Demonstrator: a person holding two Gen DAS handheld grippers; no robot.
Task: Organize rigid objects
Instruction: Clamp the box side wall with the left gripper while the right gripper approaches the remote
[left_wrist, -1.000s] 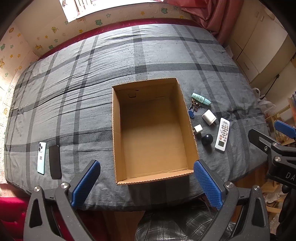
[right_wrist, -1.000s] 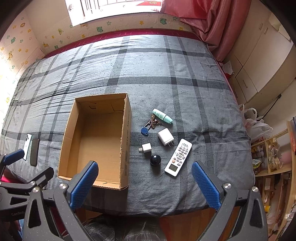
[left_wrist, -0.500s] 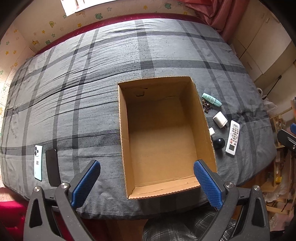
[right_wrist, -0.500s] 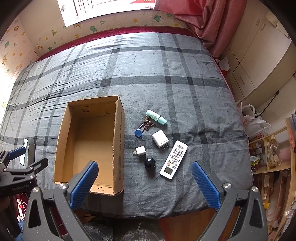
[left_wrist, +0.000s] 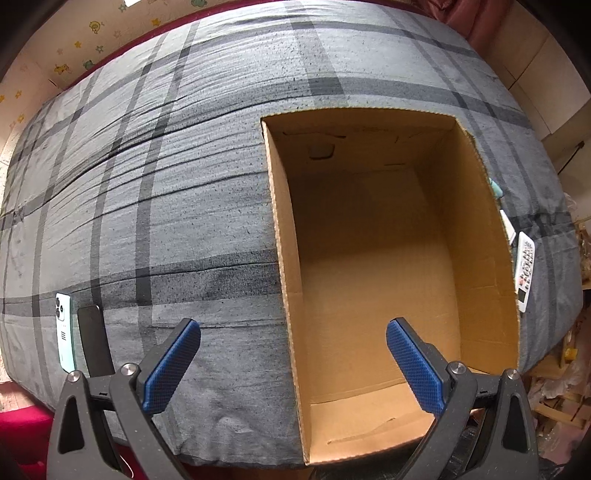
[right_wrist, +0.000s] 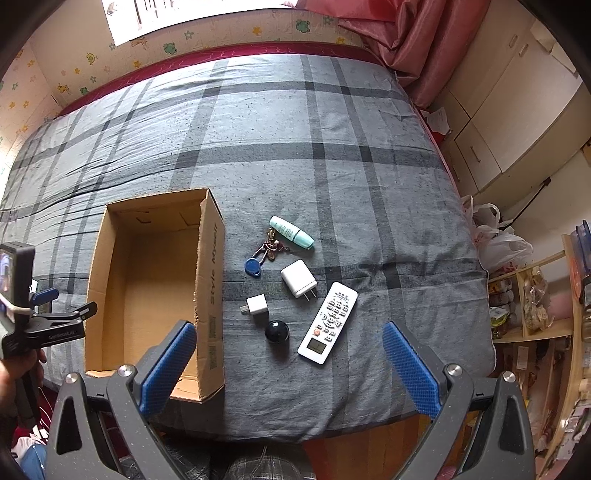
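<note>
Pretty much at the start of this one: nothing's packed yet, so I'd call it the reach-for-the-first-item step. Both my grippers are wide open and holding nothing. The left gripper (left_wrist: 293, 354) hangs low over the near left corner of the box (left_wrist: 480, 229), one blue pad over the bedspread (left_wrist: 166, 184), the other over the cardboard floor. The right gripper (right_wrist: 288, 360) hovers at the near edge of the bed, looking down on the little pile of stuff.

The box is an open cardboard carton sitting on the bed, and as far as I can see it's empty, just bare floor and walls. No flaps in the way.

Everything to sort is outside it. On the right of the box: a mint tube (right_wrist: 291, 232), keys (right_wrist: 264, 254) with a blue fob touching the tube, a big charger (right_wrist: 298, 277), a small charger (right_wrist: 256, 305), a black ball (right_wrist: 276, 331) just beside that, and a remote (right_wrist: 328, 322). On the left side, well apart from the box, a mint phone (left_wrist: 64, 332) and a black phone (left_wrist: 94, 336) lie side by side near the bed edge.

Next move, my guess: right gripper drops onto the remote or the ball since they're nearest. The ball will probably roll on the soft cover, so I'd come straight down. Left can take the phones, gripping them across the narrow sides.
</note>
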